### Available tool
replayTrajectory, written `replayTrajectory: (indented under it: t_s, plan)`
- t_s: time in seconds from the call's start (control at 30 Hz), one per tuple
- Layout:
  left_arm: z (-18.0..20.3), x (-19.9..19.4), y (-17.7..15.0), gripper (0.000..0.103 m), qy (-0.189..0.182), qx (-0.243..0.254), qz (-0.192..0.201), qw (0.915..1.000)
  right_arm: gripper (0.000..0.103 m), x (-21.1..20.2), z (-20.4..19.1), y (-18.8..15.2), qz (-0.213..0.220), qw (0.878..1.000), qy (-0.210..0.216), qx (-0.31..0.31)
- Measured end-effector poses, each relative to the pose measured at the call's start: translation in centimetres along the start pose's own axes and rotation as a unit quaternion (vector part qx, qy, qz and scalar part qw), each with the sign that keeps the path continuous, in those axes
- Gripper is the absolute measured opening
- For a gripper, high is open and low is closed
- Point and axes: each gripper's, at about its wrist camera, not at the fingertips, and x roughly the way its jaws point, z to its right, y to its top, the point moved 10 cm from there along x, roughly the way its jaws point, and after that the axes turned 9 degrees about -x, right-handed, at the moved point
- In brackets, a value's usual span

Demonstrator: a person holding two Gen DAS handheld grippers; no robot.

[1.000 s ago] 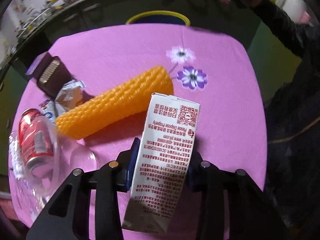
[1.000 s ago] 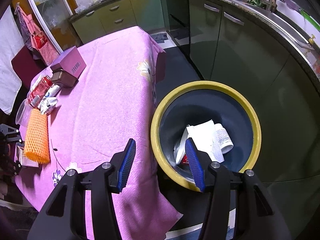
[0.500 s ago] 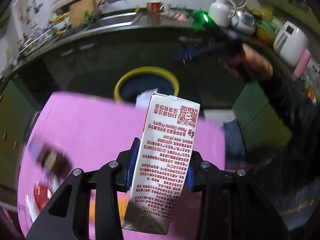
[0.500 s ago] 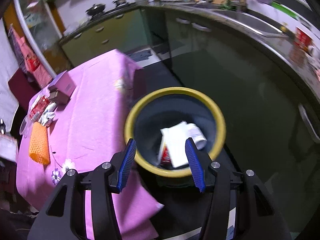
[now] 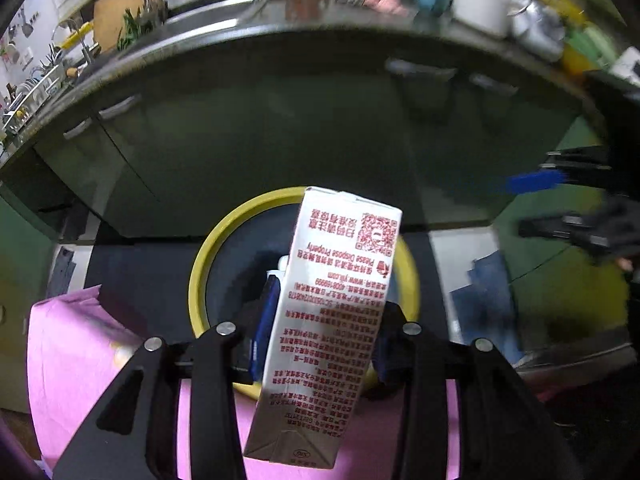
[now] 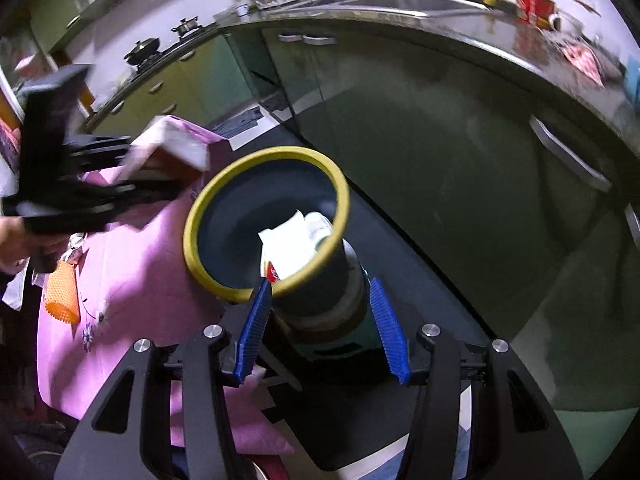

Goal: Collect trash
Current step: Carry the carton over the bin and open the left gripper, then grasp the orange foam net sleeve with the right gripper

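My left gripper (image 5: 324,328) is shut on a white milk carton (image 5: 328,304) with red print, held upright above the table edge and just in front of the yellow-rimmed trash bin (image 5: 208,248). The right wrist view shows the same bin (image 6: 200,208) with white paper and a wrapper inside, and my left gripper with the carton (image 6: 168,148), blurred, at the bin's left. My right gripper (image 6: 320,328) is open and empty, its blue pads either side of the bin's lower body.
The pink tablecloth (image 6: 132,264) covers the table left of the bin, with an orange foam net (image 6: 62,292) on it. Dark green kitchen cabinets (image 5: 280,128) and a countertop with sink and dishes curve behind the bin.
My left gripper carried the carton off the table toward the bin, now close in front of it. My right gripper drew back and lower, beside the bin.
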Motion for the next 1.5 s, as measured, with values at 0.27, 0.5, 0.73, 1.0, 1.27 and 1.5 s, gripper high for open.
replayTrajectory:
  t_s: [0.27, 0.5, 0.73, 1.0, 1.27, 1.5]
  plan:
    - [-0.7, 0.8, 0.4, 0.066, -0.002, -0.037, 0.002, 0.9993, 0.052, 0.4, 1.4, -1.5, -0.013, 1.0, -0.001, 0.018]
    - [-0.8, -11.9, -1.8, 0.069, 0.0, -0.087, 0.117, 0.9893, 0.052, 0.7, -2.1, -0.8, -0.01, 1.0, 0.017, -0.008]
    - [-4.0, -25.4, -12.6, 0.081, 0.069, -0.183, 0.227, 0.9541, 0.052, 1.4, -12.8, 0.4, -0.008, 0.992, 0.083, -0.098]
    - [-9.2, -33.6, -29.0, 0.088, 0.199, -0.329, 0.281, 0.8792, 0.052, 3.3, -31.6, 0.5, -0.027, 0.948, 0.196, -0.247]
    - [-11.8, -34.5, -39.2, 0.089, 0.255, -0.408, 0.255, 0.8389, 0.052, 7.0, -46.8, -1.9, -0.061, 0.901, 0.221, -0.368]
    - [-11.9, -34.1, -41.1, 0.089, 0.238, -0.417, 0.253, 0.8399, 0.044, 11.4, -50.0, -1.9, -0.086, 0.899, 0.176, -0.392]
